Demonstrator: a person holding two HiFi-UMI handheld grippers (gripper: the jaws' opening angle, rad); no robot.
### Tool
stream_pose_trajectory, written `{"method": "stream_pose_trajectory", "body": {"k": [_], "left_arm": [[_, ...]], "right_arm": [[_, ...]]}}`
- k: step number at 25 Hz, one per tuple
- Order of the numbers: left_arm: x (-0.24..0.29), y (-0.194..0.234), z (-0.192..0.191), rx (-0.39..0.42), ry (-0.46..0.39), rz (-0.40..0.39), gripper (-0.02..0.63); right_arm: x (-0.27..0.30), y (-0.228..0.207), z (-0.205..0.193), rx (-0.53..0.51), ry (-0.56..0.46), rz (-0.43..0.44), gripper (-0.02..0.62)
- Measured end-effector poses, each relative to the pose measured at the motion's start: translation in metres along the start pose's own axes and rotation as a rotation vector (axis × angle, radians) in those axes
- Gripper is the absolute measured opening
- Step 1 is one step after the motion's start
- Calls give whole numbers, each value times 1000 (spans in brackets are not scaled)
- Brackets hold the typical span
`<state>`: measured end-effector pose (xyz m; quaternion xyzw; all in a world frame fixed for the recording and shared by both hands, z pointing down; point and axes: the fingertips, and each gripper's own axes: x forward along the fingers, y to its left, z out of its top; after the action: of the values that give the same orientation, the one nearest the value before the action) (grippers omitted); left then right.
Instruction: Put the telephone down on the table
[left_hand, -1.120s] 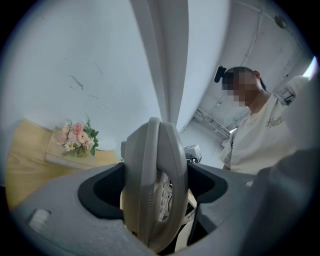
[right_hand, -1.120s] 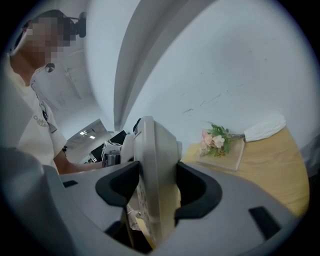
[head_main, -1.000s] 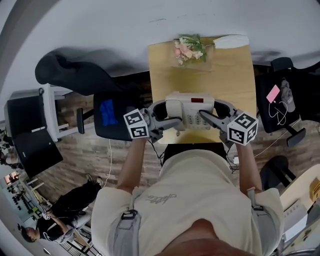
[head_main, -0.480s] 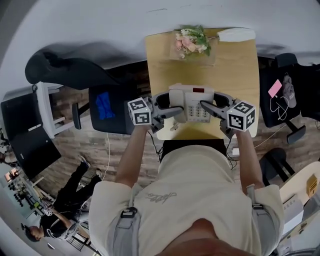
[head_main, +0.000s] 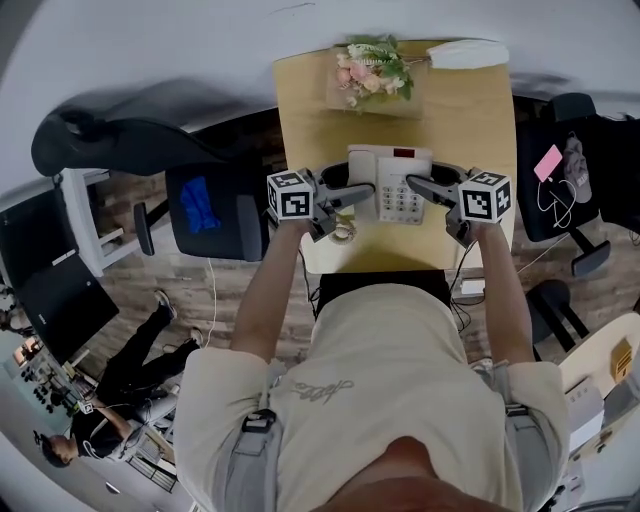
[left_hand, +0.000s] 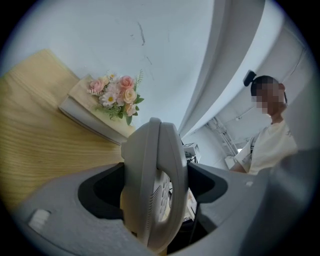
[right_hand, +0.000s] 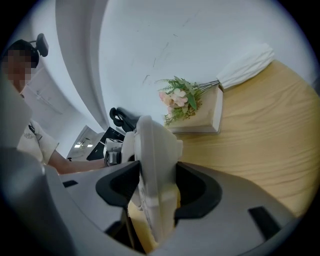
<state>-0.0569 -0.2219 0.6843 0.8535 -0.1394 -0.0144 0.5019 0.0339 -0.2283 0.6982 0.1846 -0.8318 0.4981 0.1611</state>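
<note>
Telephone hangs between your two claws over the near half of the bench; your left claw clamps its left end, your right claw its right end; flowers lie beyond

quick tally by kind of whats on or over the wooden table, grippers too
telephone: 1
flower bunch: 1
flat box under the flowers: 1
white bundle: 1
small coiled thing, too small to tell what: 1
grippers, left gripper and right gripper, both clamped on the telephone: 2
total: 7
</note>
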Motion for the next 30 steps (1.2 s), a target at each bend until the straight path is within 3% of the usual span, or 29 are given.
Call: {"method": "stream_pose_trajectory", "body": {"k": [14,23,30], "left_arm": [[9,52,-7,-119,0,77,380],[20,68,-9,-194,62,87,380],[22,75,-8,-259,38,114,381]], "right_arm": [[29,-48,-3,80,53,27,230],[32,-68,-6,149,65,29,232],[38,-77,-11,193,58,12,232]]}}
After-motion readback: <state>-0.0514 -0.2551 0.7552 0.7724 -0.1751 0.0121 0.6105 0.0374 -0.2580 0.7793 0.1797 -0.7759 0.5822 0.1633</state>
